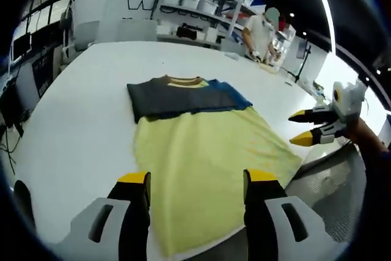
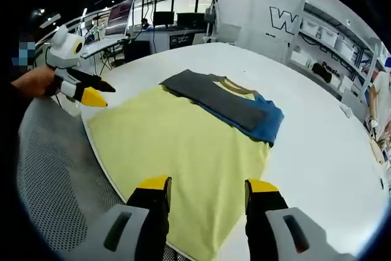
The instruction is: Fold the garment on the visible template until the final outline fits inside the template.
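A yellow garment [image 1: 208,163] lies flat on the white surface [image 1: 79,120], its near hem hanging at the surface's front edge. Its far part is folded over, showing grey and blue panels [image 1: 183,97] with a collar at the top. In the left gripper view the left gripper [image 1: 197,181] hovers above the near hem with its jaws wide apart and nothing between them. The right gripper [image 1: 308,128] floats off the garment's side edge, jaws apart and empty. In the right gripper view the right gripper [image 2: 208,186] hangs over the near hem, and the left gripper [image 2: 91,93] sits just beside the garment's corner. Bare surface stretches well beyond the garment on both sides, and shelves [image 1: 195,10] stand far behind.
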A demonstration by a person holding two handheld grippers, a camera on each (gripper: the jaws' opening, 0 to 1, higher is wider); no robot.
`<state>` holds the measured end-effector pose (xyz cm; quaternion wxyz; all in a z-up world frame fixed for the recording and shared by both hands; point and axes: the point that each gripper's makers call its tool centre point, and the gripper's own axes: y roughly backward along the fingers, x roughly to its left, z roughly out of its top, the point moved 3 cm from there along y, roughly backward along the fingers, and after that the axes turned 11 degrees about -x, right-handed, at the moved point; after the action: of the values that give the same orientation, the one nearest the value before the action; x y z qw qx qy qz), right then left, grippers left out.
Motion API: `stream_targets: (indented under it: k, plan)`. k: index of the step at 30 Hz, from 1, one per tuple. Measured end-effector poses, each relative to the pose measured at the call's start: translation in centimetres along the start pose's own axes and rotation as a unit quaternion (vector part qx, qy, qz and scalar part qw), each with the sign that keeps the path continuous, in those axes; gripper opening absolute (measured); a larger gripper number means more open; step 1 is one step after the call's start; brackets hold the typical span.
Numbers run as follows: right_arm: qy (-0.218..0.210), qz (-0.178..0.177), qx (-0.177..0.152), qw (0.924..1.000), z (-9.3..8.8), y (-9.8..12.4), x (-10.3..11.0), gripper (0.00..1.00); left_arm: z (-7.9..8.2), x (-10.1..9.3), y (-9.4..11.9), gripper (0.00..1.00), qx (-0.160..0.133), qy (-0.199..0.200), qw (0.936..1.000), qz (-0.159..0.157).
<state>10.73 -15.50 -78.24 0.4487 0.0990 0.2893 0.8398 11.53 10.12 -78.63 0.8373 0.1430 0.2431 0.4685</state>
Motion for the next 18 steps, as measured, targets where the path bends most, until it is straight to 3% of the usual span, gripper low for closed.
stream_targets:
  k: [2,4,8,11,15,18]
  plan:
    - [0.0,0.013,0.031,0.9994,-1.0,0.3,0.0,0.48,-1.4,-0.1,0.3,0.55,0.048,-0.021,0.9986,-0.005]
    - [0.008,0.02,0.065,0.9977,-2.1,0.8,-0.1,0.48,-2.0,0.0,0.5,0.55,0.068,-0.049,0.9964,-0.005]
    - [0.02,0.024,0.1,0.9945,-3.4,1.3,-0.3,0.47,-2.7,-0.3,1.1,0.54,0.098,-0.06,0.9933,-0.013]
    - [0.019,0.031,0.129,0.9909,-4.7,1.7,-0.4,0.44,-3.8,0.1,1.9,0.52,0.144,-0.085,0.9858,-0.012]
    - [0.015,0.031,0.142,0.9892,-5.6,2.1,-0.5,0.42,-4.0,0.7,2.5,0.52,0.156,-0.111,0.9814,-0.003]
    - [0.01,0.031,0.149,0.9883,-6.0,2.3,-0.7,0.41,-4.1,1.6,3.1,0.46,0.159,-0.096,0.9826,0.005]
